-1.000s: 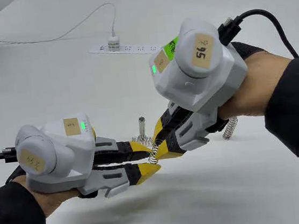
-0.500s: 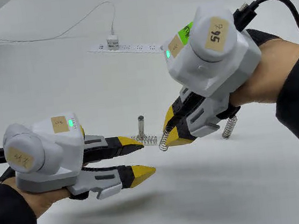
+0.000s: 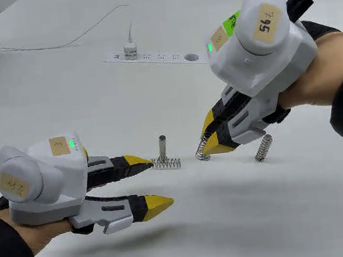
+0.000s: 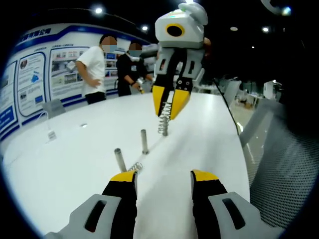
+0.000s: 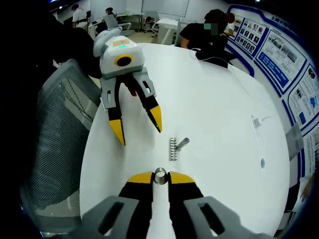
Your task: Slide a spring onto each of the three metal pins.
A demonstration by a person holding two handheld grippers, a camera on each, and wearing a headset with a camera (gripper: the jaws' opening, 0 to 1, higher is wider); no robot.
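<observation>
Right gripper: the tan label on its rounded housing carries a handwritten "56" and one further mark (not legible). Print on the adjacent green sticker is too small to read.

Left gripper: handwriting on the rear label and top label is unreadable.

Wall boards: characters are illegible.

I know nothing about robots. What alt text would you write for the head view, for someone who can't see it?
Over a white table, the right gripper is shut on a small spring, while the left gripper hovers open opposite. Between them stands a metal pin with a second spring lying beside its base.
</observation>
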